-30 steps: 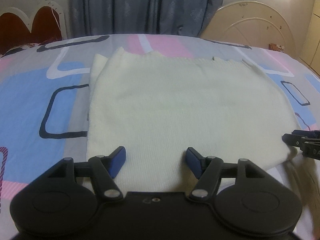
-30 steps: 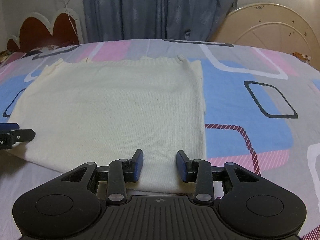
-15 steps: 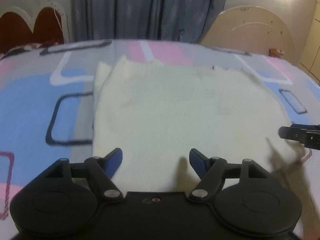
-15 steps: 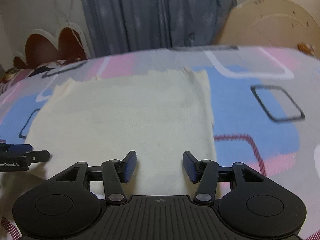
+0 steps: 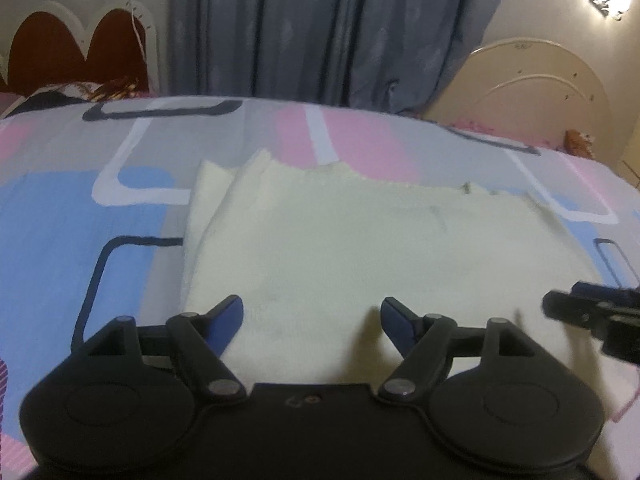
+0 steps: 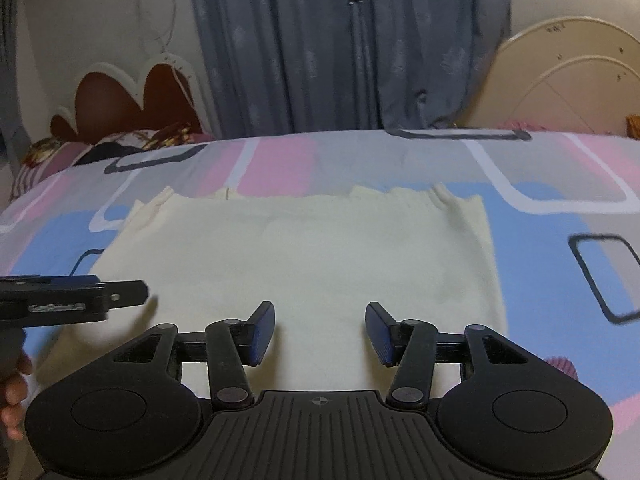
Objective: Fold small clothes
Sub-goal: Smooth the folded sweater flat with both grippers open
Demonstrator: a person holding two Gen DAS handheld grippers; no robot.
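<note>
A bed (image 5: 132,216) fills most of both views, covered in a sheet printed with blue, pink and grey blocks and dark rounded outlines. Behind it hangs a grey-blue curtain (image 5: 332,28), with a red-and-white scalloped headboard (image 5: 76,52) to its left and a cream arched headboard (image 5: 532,80) to its right. Spread flat on the bed lies the cream knitted garment (image 5: 360,248), folded into a rough rectangle; a lower layer peeks out along its left edge in the left wrist view, and its far edge is uneven and slightly ruffled. The left gripper (image 5: 312,316) hangs over the near left part of the garment, its blue-padded fingers (image 5: 228,320) standing wide apart with only the fabric surface beneath them, nothing pinched. The right gripper (image 6: 320,320) hovers over the near right part, close to the garment's right edge, its fingers (image 6: 262,330) likewise apart and clamped on nothing. Each gripper shows at the side of the other's view, level with the garment's near edge. A bit of the person's hand (image 6: 16,396) shows at the lower left of the right wrist view.
</note>
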